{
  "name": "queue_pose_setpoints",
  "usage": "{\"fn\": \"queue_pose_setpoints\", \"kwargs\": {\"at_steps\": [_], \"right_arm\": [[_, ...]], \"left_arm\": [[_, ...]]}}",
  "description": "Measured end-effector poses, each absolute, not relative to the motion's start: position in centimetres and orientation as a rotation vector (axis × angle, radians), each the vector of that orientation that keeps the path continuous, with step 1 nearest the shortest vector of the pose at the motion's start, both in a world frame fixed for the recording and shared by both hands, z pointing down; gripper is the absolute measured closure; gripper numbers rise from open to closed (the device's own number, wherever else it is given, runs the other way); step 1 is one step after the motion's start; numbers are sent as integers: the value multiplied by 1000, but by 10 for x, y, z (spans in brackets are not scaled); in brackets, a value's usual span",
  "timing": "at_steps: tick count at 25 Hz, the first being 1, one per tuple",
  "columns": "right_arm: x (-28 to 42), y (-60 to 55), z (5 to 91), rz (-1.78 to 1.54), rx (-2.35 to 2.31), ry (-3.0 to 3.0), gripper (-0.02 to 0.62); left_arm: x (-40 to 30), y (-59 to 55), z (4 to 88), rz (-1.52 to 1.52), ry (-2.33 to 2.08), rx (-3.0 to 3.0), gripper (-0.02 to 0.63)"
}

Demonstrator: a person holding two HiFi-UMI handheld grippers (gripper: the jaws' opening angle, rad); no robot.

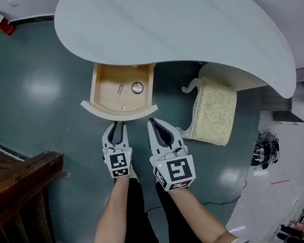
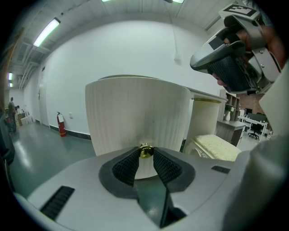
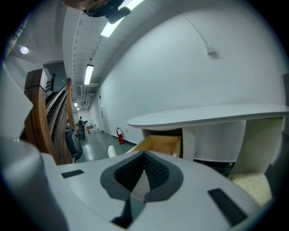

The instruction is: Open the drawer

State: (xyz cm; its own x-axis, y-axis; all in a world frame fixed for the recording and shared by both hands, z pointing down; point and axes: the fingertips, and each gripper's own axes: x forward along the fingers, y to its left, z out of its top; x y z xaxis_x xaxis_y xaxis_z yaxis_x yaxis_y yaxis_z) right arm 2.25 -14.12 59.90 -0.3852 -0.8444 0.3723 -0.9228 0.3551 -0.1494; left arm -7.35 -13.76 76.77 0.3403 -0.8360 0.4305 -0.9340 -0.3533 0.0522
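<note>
The pale wooden drawer with a curved, ribbed white front (image 1: 98,92) is seen standing open beneath the near edge of the white rounded tabletop (image 1: 182,17). Two things are held in it: a small round disc (image 1: 137,88) toward the right and a thin pointed sliver (image 1: 119,90) just left of it; what either is cannot be told. The small brass knob (image 2: 145,152) at the middle of the drawer front is clamped between the fingers of the left gripper (image 1: 117,125). The right gripper (image 1: 153,123) is held just right of it, near the drawer front, with its fingers together. One cream cushioned stool (image 1: 213,112) is placed right of the drawer, and one red fire extinguisher (image 1: 0,23) is seen at the far left.
</note>
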Motion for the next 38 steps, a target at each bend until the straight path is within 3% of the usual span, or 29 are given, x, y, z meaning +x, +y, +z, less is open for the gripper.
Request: {"fn": "queue_pose_setpoints", "kwargs": {"at_steps": [33,36,38], "right_arm": [[19,-137,580,485,1574,-2390,581],[18,-138,579,480,1571,-2392,581],[16,-137,578,485,1570,-2390,581]], "left_arm": [[-85,-117,765,560,-1596,2183,503],[-87,-115,752,517,-1609,2184,567],[-88,-113,742,489,-1615,2181,576]]}}
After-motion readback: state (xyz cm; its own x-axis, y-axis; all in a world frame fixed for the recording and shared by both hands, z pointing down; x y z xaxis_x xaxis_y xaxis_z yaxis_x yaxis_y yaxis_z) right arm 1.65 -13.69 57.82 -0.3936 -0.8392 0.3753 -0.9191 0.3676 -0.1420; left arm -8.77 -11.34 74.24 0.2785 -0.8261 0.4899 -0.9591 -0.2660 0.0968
